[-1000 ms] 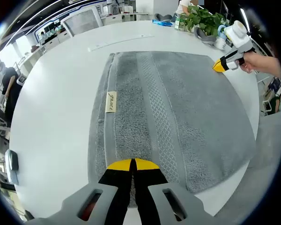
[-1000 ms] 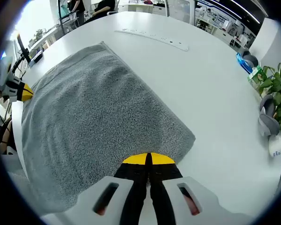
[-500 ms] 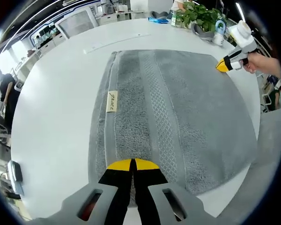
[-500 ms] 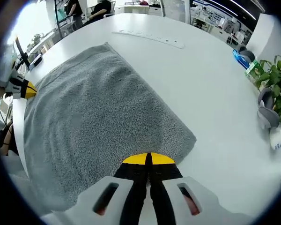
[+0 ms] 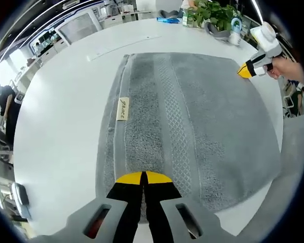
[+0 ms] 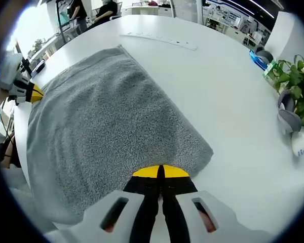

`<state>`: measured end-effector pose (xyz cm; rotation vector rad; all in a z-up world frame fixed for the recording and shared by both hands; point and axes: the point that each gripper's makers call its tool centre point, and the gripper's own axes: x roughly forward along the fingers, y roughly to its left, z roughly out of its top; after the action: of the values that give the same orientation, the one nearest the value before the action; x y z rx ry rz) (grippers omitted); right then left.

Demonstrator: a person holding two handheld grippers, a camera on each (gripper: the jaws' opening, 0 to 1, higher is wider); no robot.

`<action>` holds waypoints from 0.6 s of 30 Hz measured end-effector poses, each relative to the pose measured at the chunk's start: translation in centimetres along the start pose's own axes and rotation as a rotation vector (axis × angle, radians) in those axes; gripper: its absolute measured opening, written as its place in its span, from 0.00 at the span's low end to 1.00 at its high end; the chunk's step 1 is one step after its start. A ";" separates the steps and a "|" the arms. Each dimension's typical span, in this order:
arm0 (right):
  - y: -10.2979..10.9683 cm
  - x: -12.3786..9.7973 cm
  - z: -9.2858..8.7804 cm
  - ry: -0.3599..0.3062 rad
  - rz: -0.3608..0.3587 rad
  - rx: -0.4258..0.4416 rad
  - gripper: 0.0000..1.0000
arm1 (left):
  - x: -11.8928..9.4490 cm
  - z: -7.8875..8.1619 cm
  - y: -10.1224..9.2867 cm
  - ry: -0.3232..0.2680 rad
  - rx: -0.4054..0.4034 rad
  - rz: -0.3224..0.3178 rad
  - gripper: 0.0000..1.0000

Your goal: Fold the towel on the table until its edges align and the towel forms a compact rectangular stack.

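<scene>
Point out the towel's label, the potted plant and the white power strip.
label (image 5: 122, 109), left gripper view, its middle
plant (image 6: 300, 81), right gripper view, its leaves
power strip (image 6: 159, 41), right gripper view, its middle

Opposite-corner close views, shared towel (image 5: 192, 116)

**Bright, even light; heavy fisheye bend**

Lit softly from overhead ceiling strips, with window glare blown out at the table's (image 6: 233, 101) far-left edge. Faint shadows only. Sharp at centre on the towel (image 5: 192, 116), curved and slightly smeared toward the rims.
</scene>
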<state>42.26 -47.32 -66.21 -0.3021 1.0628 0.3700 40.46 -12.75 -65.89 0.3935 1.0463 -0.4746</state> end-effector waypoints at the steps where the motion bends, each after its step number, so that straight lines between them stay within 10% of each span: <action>1: 0.0 0.0 0.0 0.000 0.000 0.001 0.00 | 0.0 0.0 0.0 0.001 -0.002 -0.003 0.01; 18: 0.0 -0.4 -0.9 0.000 -0.002 0.029 0.00 | 0.6 1.1 0.4 0.001 0.032 0.000 0.01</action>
<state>41.39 -47.76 -66.25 -0.2769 1.0672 0.3523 41.66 -13.12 -65.90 0.4218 1.0405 -0.4913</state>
